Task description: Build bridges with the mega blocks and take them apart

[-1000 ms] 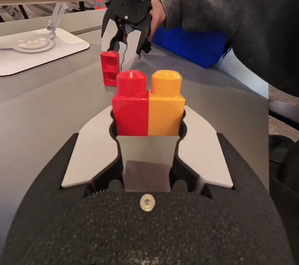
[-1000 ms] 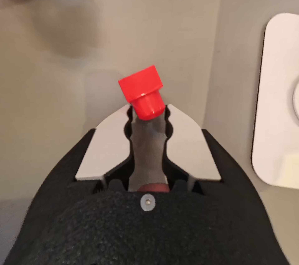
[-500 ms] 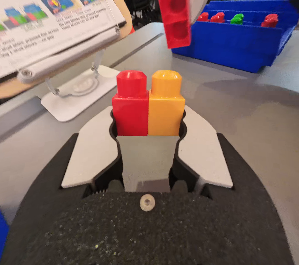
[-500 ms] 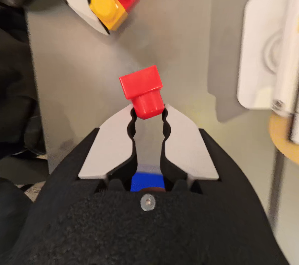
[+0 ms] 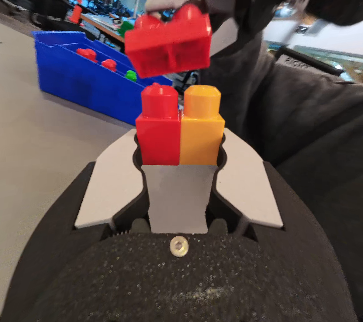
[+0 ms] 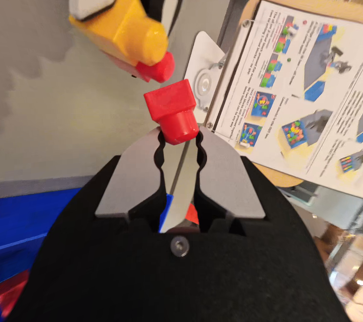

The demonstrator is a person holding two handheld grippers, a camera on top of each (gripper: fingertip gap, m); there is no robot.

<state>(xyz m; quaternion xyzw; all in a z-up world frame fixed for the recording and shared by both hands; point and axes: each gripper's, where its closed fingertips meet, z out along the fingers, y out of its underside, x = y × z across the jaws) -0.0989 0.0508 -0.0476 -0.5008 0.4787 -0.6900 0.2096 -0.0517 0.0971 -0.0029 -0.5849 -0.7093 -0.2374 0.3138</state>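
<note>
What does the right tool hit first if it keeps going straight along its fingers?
Most likely the red and orange block pair clamped in the left tool. The right tool carries the two-stud red block, whose open underside would meet the pair's studs first. A small gap shows; depth is unclear.

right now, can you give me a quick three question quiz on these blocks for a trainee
1. True or false: the red two-stud plastic block is already pressed onto the studs below.
2. Which two single-stud plastic blocks does the left gripper clamp side by side?
3. The blue plastic bin holds: A) loose blocks B) nothing.

Key: 1. false, a gap shows. 2. the red block and the orange block. 3. A.
</note>
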